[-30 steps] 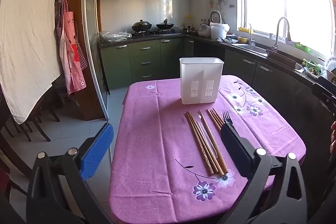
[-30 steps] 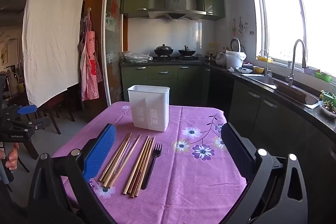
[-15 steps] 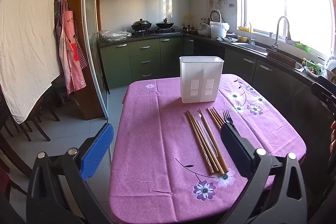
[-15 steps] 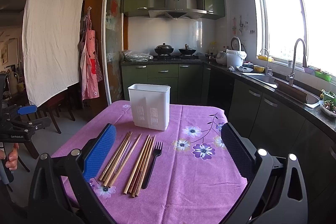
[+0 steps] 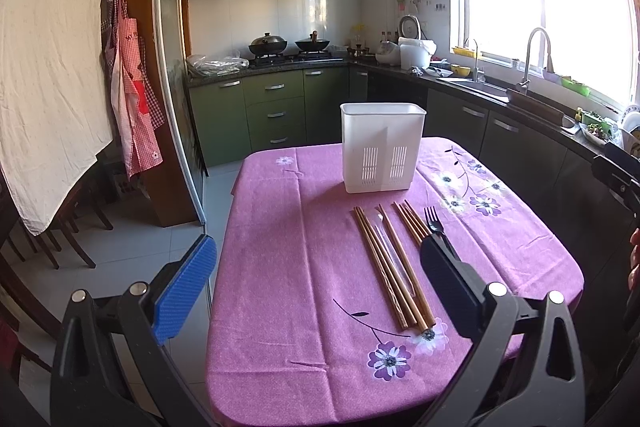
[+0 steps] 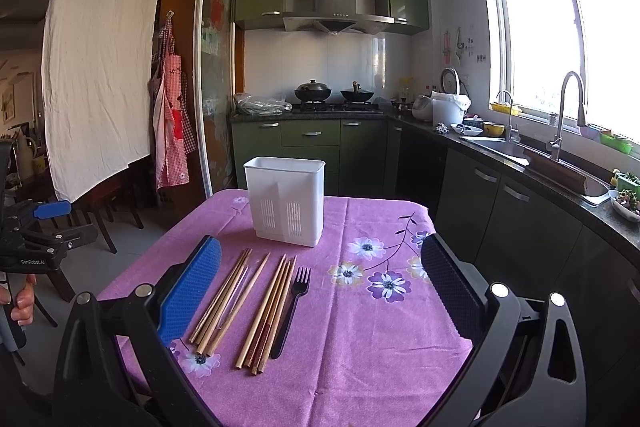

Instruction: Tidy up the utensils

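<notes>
Sitting on the purple floral tablecloth [image 6: 360,347] is a white slotted plastic utensil holder [image 6: 286,201], with two bunches of wooden chopsticks [image 6: 268,311] and a black plastic fork [image 6: 291,307] lying side by side just in front of it. Both claws are spread wide with nothing in them: left gripper [image 5: 316,283] and right gripper [image 6: 322,285] hover over the table's near edge.

The left gripper [image 5: 316,279] hovers with jaws spread wide, holding nothing. The right gripper [image 6: 320,283] hovers likewise, jaws wide apart and empty. A hand [image 6: 20,297] grips the left gripper's handle.
</notes>
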A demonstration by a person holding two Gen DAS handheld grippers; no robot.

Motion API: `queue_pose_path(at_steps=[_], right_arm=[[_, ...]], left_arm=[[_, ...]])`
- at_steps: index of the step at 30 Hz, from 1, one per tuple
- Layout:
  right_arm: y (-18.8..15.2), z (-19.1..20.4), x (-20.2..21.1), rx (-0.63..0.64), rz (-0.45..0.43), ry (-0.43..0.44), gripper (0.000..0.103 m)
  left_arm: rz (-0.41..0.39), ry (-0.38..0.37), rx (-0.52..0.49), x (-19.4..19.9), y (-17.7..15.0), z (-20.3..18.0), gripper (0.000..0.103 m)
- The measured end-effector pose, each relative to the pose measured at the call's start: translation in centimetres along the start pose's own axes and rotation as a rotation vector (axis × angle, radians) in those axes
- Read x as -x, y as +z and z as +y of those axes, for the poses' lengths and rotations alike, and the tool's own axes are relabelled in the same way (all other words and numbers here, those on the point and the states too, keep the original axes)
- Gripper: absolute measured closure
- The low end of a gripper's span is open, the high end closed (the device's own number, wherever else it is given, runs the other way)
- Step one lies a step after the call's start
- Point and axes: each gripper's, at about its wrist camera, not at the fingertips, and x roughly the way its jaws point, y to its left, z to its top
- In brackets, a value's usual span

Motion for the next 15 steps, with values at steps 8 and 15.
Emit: queue_pose_path(at_steps=[8, 15], right_arm=[[0.04, 0.16, -0.1, 0.001, 0.004, -0.001, 0.004], [-0.02, 0.19, -0.14, 0.002, 0.005, -0.001, 0.004]], left_arm=[[0.01, -0.003, -0.002, -0.35, -0.32, -0.05, 0.006], [0.013, -0.003, -0.002, -0.42, -0.29, 0.0, 0.006]])
